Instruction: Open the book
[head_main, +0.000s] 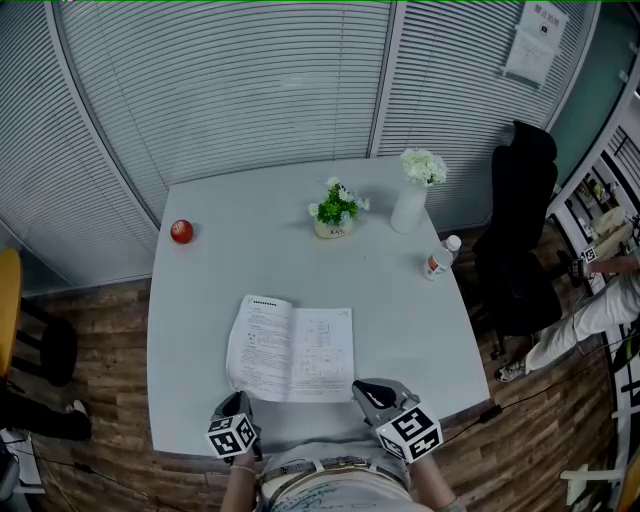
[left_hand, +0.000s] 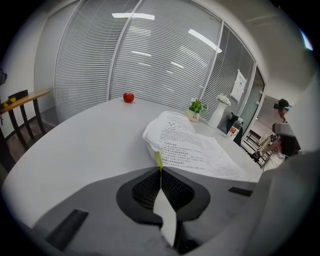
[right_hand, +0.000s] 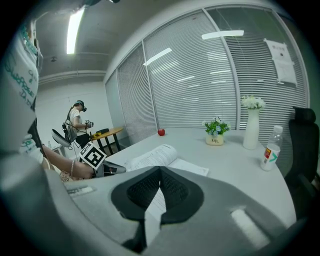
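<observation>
Head view: the book lies open on the table before your left gripper and right gripper, both closed, empty. Pages seem thin and floppy; pinch them at the outer edge.

1. This is an office meeting room.
2. Curved glass partition walls hung with white horizontal slat blinds enclose it.
3. A large white rounded table fills the middle, and a black high-backed office chair stands at its far right corner.
4. A white printed notice sheet is stuck to the partition.
5. A long ceiling strip light runs overhead, above a brown wood-plank floor.
6. Past the glass stands a light wooden desk.
</observation>
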